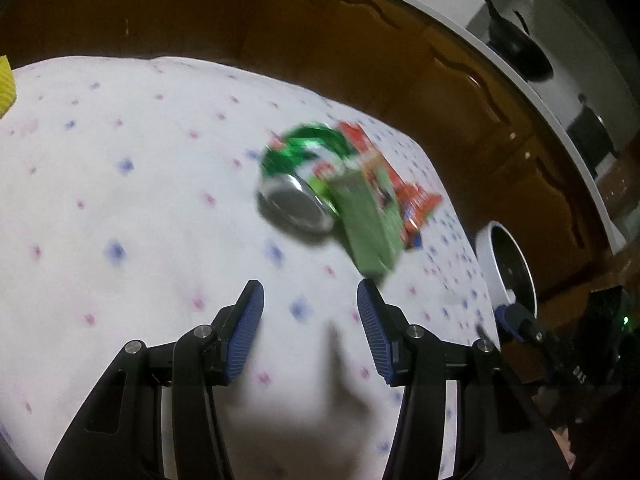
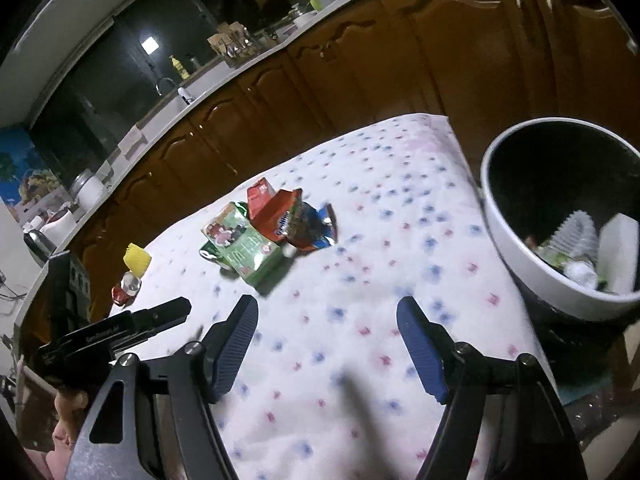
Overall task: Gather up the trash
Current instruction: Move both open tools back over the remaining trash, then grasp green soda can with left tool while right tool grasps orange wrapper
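Both grippers hang over the dotted bench (image 2: 360, 280), fingers apart, nothing held. Left gripper (image 1: 310, 312) faces the pile at about one o'clock: a green can (image 1: 296, 184) on its side, a green carton (image 1: 368, 220) touching it, a red wrapper (image 1: 412, 196) just behind. Right gripper (image 2: 326, 336) sees the same heap at eleven o'clock, and the bin (image 2: 520, 264) at two o'clock, already holding rubbish. My read: all of it light. The can looks dented, thin-walled and slick, so pinch across its body. The carton is soft card; take its narrow sides. The wrapper is limp foil; nip a raised edge.
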{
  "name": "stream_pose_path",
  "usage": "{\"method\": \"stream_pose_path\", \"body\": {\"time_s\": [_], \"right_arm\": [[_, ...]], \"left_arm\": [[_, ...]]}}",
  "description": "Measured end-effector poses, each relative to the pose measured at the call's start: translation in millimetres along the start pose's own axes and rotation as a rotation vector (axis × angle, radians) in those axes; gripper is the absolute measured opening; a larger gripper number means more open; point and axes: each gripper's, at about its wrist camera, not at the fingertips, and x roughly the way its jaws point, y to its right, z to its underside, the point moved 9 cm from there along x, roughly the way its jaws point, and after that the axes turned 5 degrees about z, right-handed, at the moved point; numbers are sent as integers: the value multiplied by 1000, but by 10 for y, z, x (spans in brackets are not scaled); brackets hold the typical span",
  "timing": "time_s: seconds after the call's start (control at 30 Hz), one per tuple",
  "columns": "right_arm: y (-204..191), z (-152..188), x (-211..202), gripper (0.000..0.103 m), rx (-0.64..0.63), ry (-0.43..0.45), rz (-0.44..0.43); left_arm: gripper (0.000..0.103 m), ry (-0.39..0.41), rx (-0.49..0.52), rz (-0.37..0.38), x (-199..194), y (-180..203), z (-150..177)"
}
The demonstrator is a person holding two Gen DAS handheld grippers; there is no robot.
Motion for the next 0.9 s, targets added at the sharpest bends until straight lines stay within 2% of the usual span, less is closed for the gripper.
{"method": "stream_pose_path", "body": {"time_s": [0.17, 0.27, 0.33, 0.5, 0.6, 0.67, 0.7, 0.73, 0.83, 0.87, 0.9], "right_arm": [[-103, -145, 203, 73, 13, -7, -26], [-151, -223, 343, 72, 30, -12, -34], [-196, -286, 432, 68, 33, -12, -36], [-299, -460, 686, 62, 30, -10, -30], [-303, -508, 895, 51, 38, -40, -23], [-292, -513, 1017, 36, 45, -64, -16], [-293, -505, 1063, 20, 46, -78, -16], [-292, -491, 1088, 10, 49, -85, -22], [-321, -444, 1051, 7, 32, -78, -28], [-332, -421, 1027, 6, 26, -78, -34], [-340, -401, 1006, 5, 23, -79, -37]], "left_arm": [[49, 61, -41, -10, 27, -255, -352], [49, 37, -86, 30, 172, -374, -508], [49, 26, -108, 35, 297, -454, -628], [49, -26, -103, 70, 611, -459, -781], [50, -61, -91, 87, 773, -403, -777], [51, -69, -73, 100, 801, -322, -759], [51, -72, -62, 107, 804, -279, -750], [51, -73, -50, 114, 801, -227, -734], [48, -73, -14, 139, 777, -85, -674], [44, -74, -5, 140, 767, -48, -658], [33, -76, 4, 143, 751, -11, -618]]}}
